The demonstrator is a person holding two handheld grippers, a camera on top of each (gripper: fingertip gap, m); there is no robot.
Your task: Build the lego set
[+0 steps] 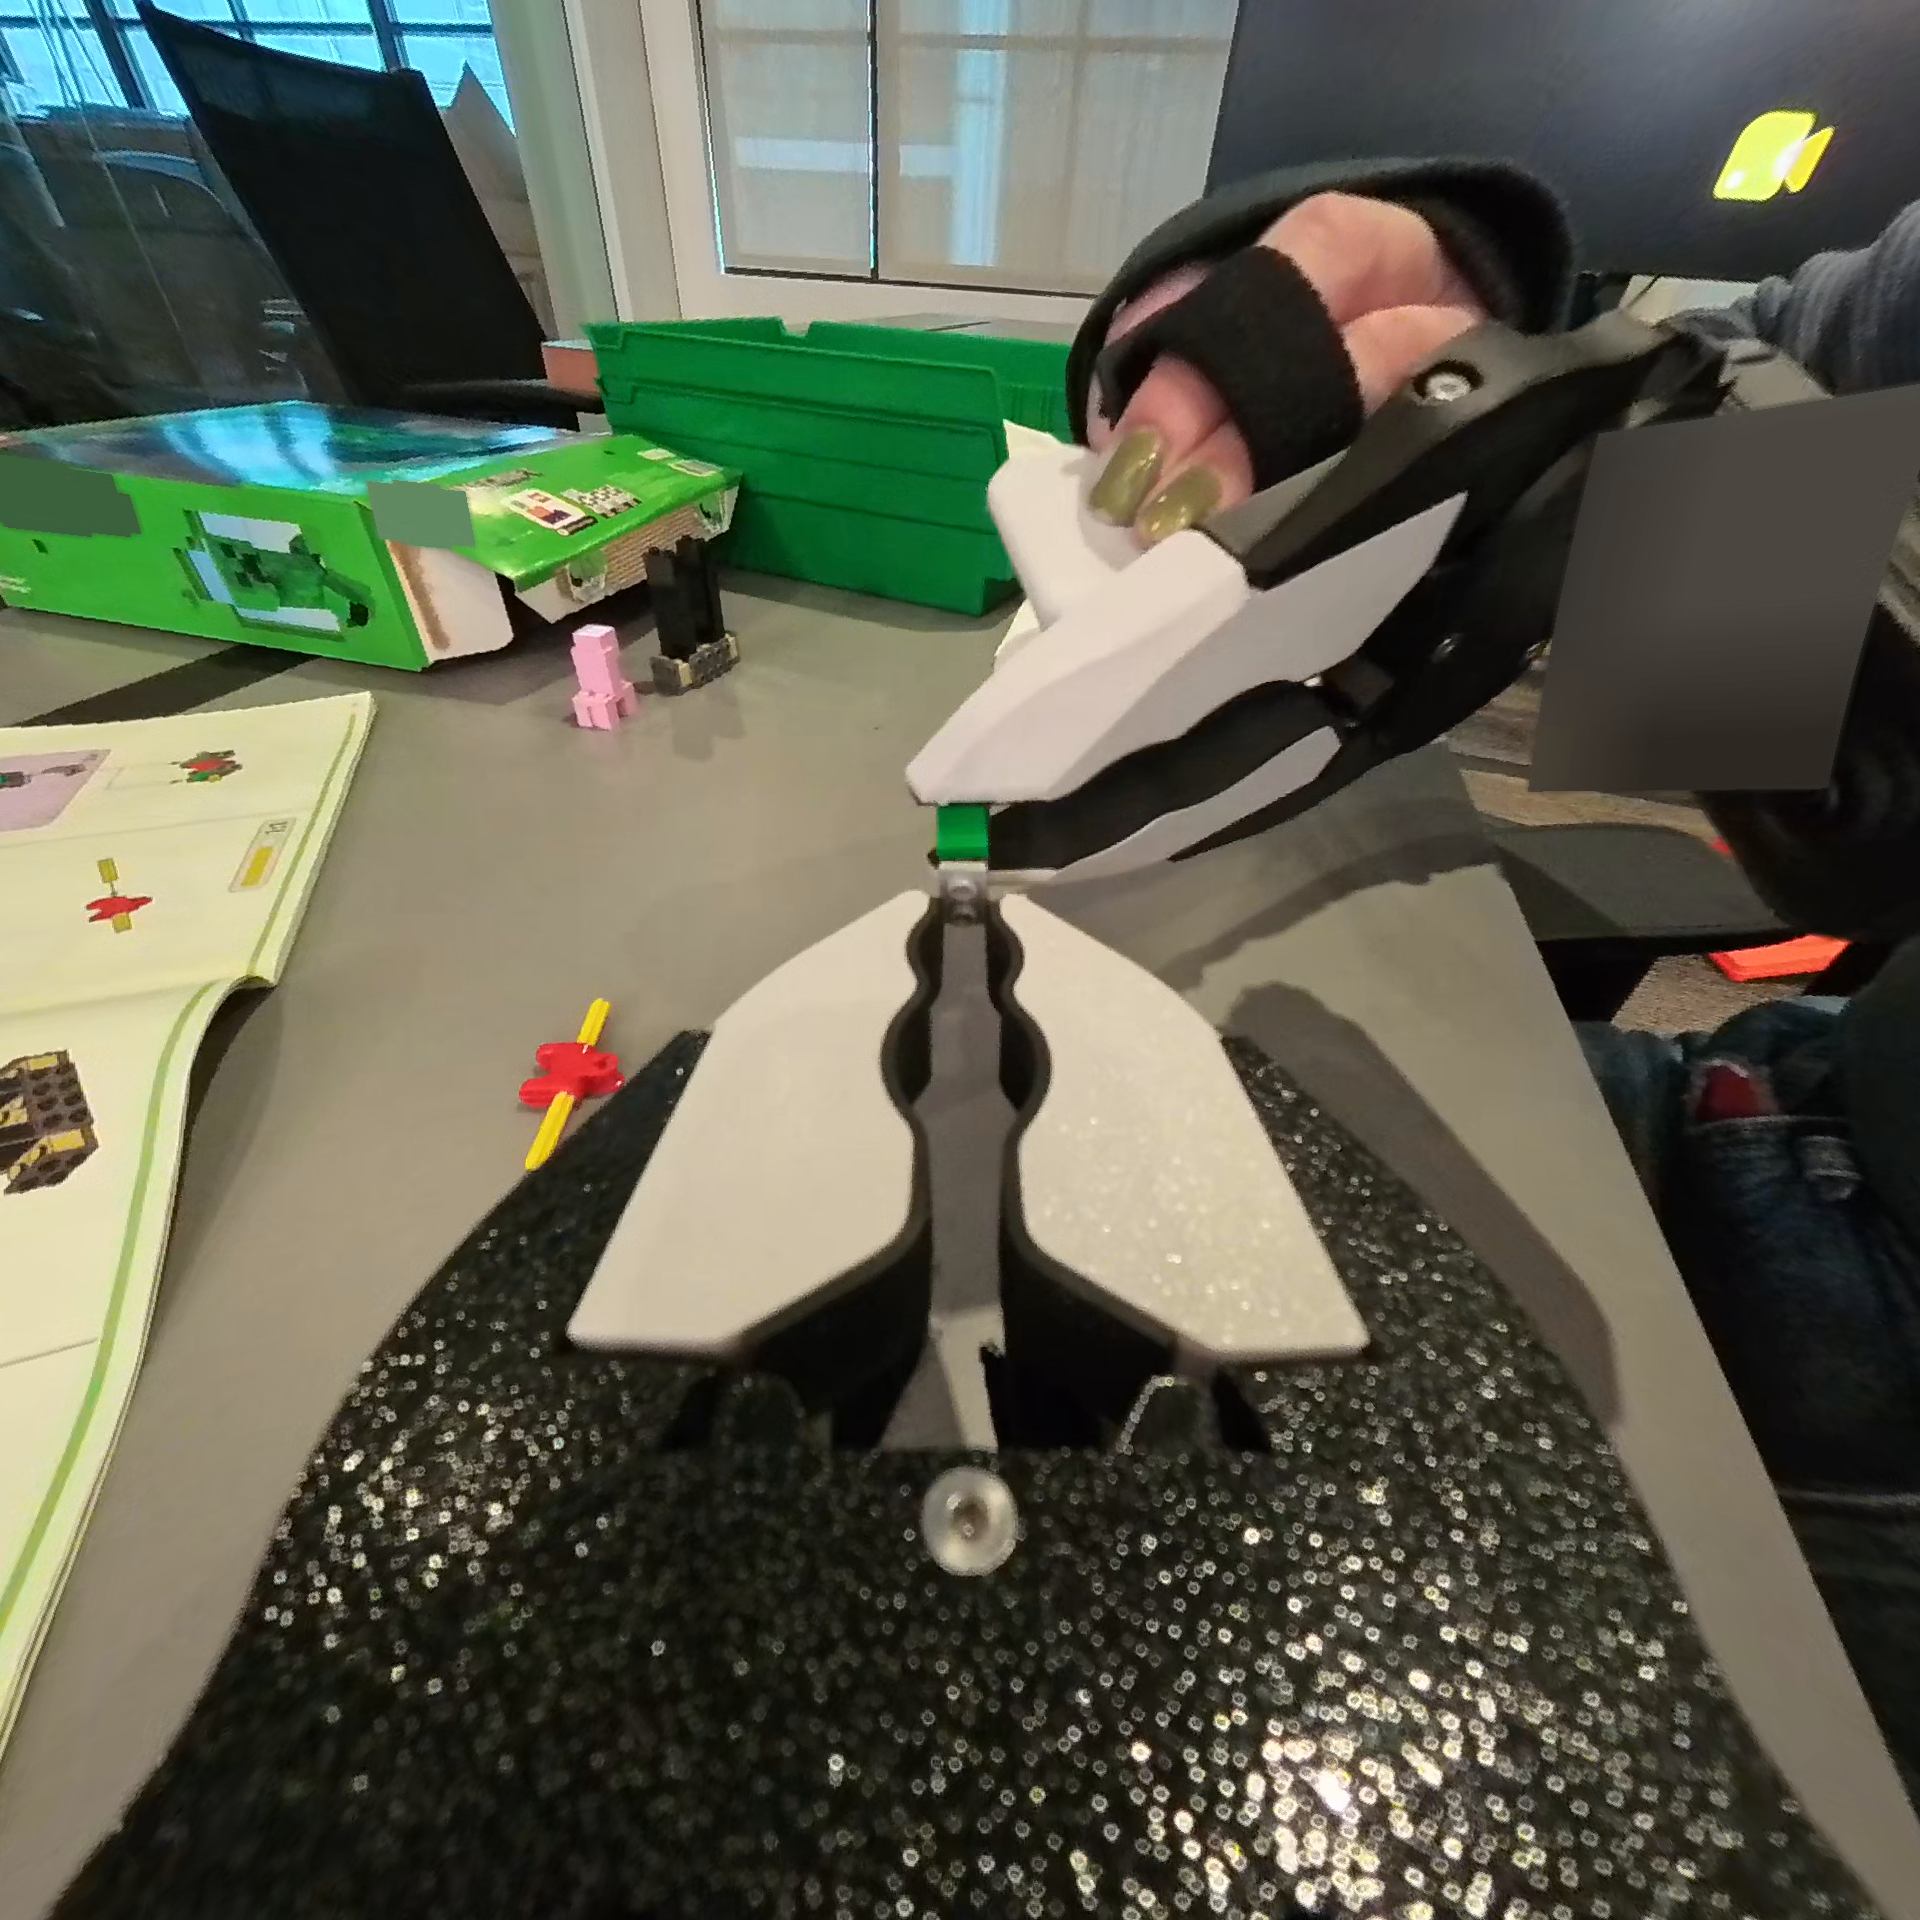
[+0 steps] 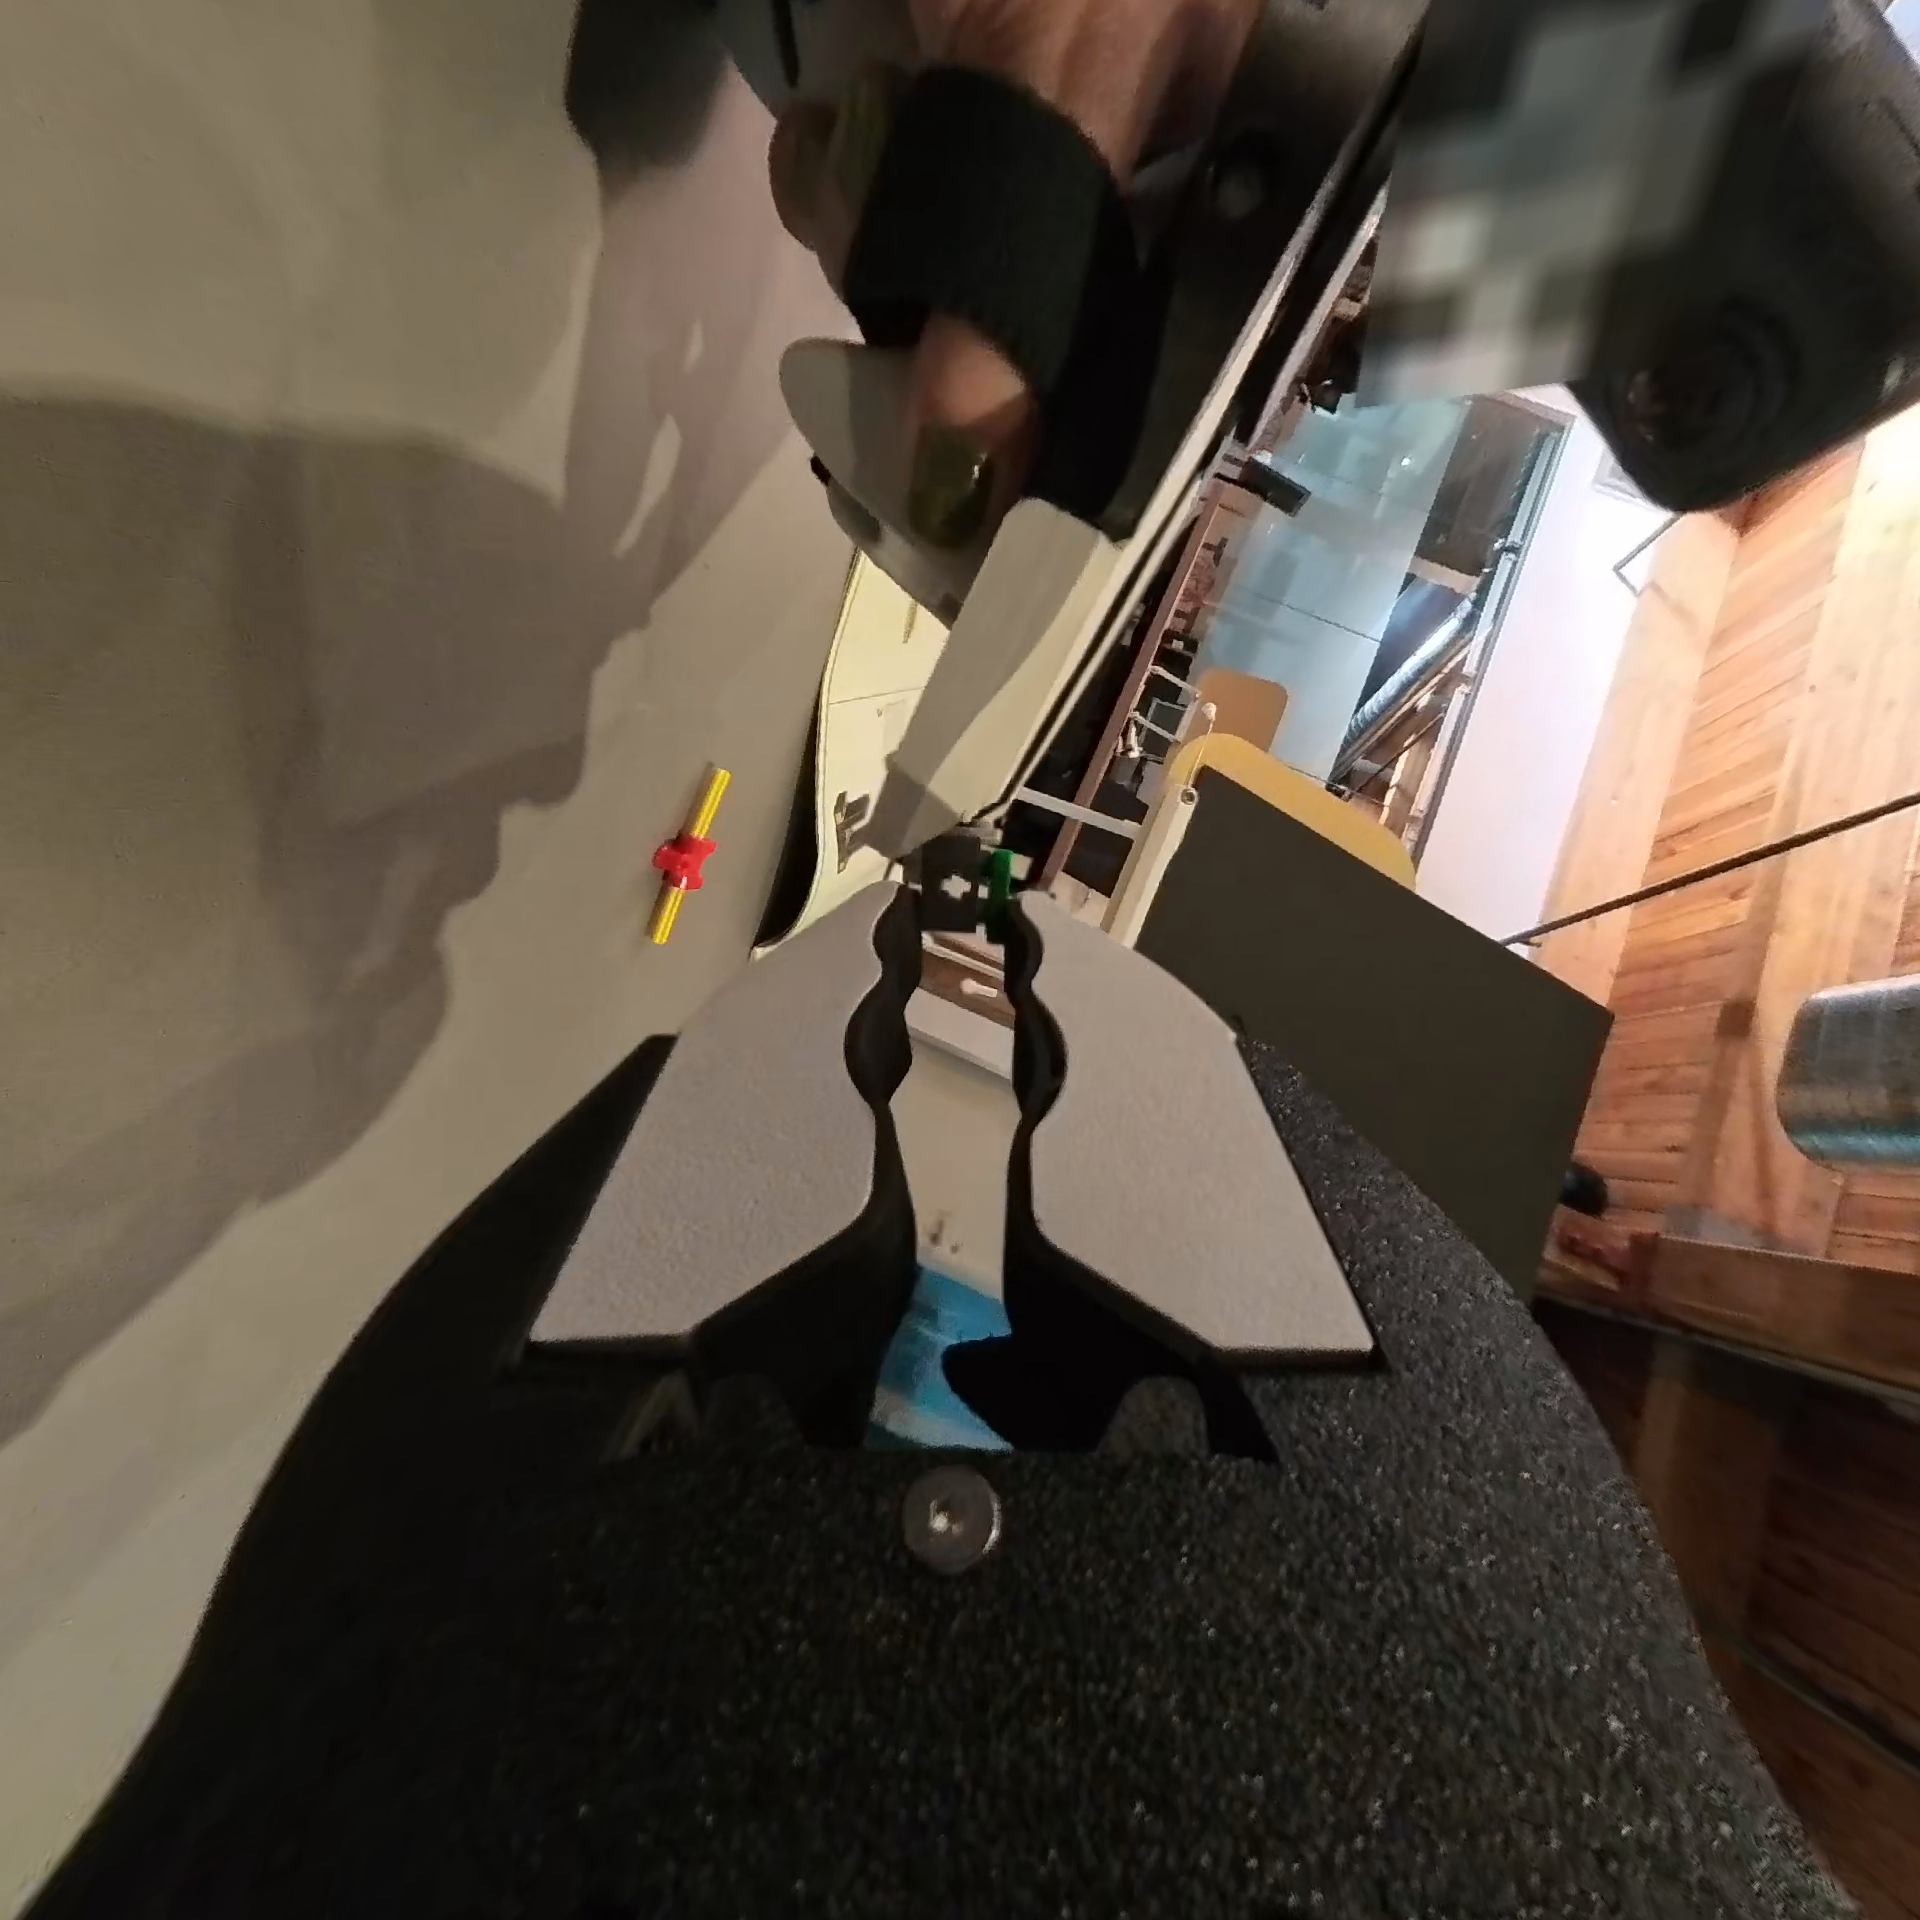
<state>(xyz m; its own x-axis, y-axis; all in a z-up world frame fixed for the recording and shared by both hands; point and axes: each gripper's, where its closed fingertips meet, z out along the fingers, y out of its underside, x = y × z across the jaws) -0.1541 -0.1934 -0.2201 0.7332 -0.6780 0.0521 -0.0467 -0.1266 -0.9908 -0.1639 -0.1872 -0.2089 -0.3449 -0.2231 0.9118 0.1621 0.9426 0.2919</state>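
In the left wrist view my left gripper [image 1: 966, 912] is shut on a small light grey piece [image 1: 966, 889] at its fingertips, held above the grey table [image 1: 520, 894]. My right gripper [image 1: 961, 826] comes in from the upper right, shut on a small green piece [image 1: 961, 831] that touches the top of the grey piece. In the right wrist view my right gripper [image 2: 961, 906] holds a black piece [image 2: 954, 896] with the green piece [image 2: 1000, 881] beside it. The left gripper [image 2: 930, 821] meets it from above. How the pieces join is hidden.
A red piece on a yellow axle [image 1: 571, 1075] lies on the table left of my left gripper. An open instruction booklet [image 1: 135, 883] lies at the left. A pink figure [image 1: 601, 681], a black build [image 1: 691, 623], a green box [image 1: 312, 540] and a green bin [image 1: 831, 457] stand behind. The table edge [image 1: 1538, 935] runs at the right. The grippers are tip to tip, or close to it.
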